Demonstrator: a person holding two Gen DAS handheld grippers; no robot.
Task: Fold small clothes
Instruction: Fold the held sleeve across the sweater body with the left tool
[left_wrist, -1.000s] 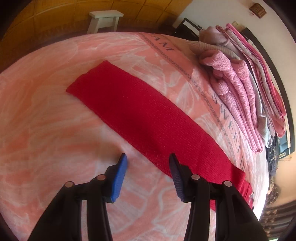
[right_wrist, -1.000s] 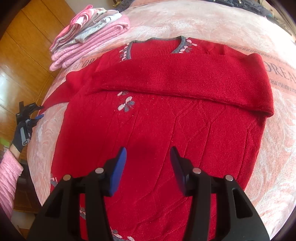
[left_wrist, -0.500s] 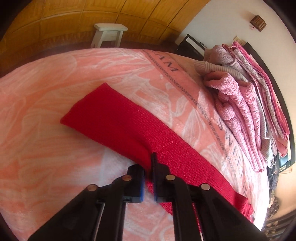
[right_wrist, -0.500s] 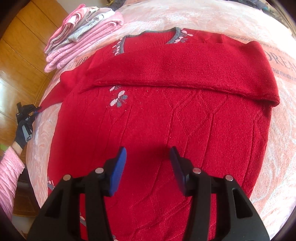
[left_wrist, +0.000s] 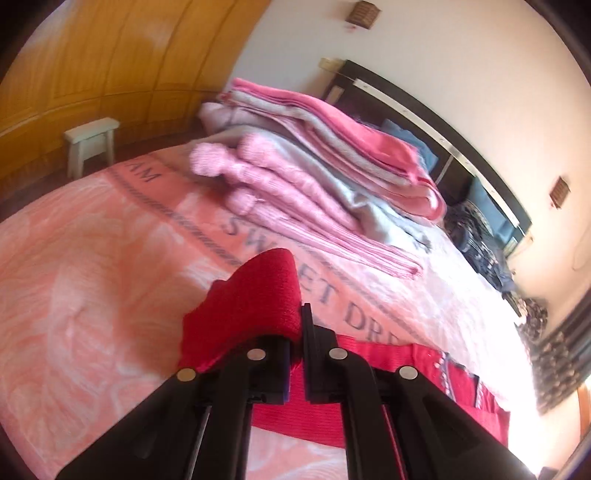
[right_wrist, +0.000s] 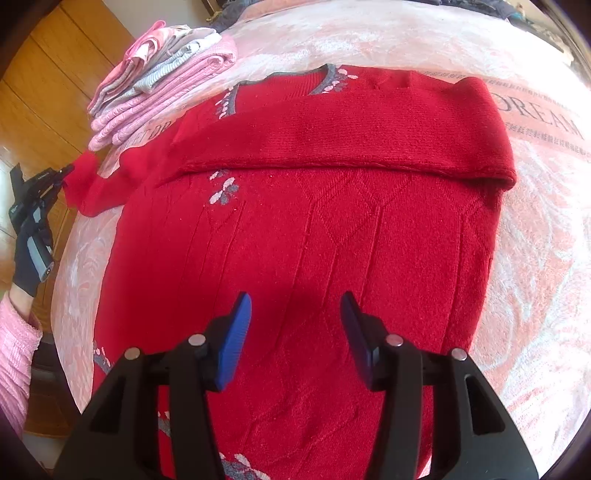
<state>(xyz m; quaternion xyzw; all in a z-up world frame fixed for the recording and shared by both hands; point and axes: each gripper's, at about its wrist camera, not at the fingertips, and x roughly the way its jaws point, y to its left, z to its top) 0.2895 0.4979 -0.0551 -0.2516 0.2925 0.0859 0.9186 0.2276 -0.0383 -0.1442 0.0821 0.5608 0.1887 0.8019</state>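
Note:
A red knitted sweater (right_wrist: 314, 236) with a grey neckline lies flat on the pink bedspread (right_wrist: 535, 229). One sleeve (right_wrist: 351, 140) is folded across its chest. My left gripper (left_wrist: 297, 332) is shut on the other sleeve (left_wrist: 255, 302), which is lifted off the bed and drapes over the fingers. In the right wrist view that same left gripper (right_wrist: 61, 175) shows at the far left edge with the sleeve (right_wrist: 96, 188) pulled up beside it. My right gripper (right_wrist: 295, 328) hovers open above the sweater's lower body, nothing between its blue pads.
A stack of folded pink and grey clothes (left_wrist: 317, 173) sits on the bed near the sweater's shoulder, also seen as the stack (right_wrist: 162, 88). A white stool (left_wrist: 90, 144) stands on the floor past the bed. A dark headboard (left_wrist: 436, 122) and dark clothes (left_wrist: 480, 236) lie beyond.
My left gripper came down, shut on the outstretched sleeve and lifted it off the bed toward the sweater. My right gripper stayed open over the sweater's body, barely moving.

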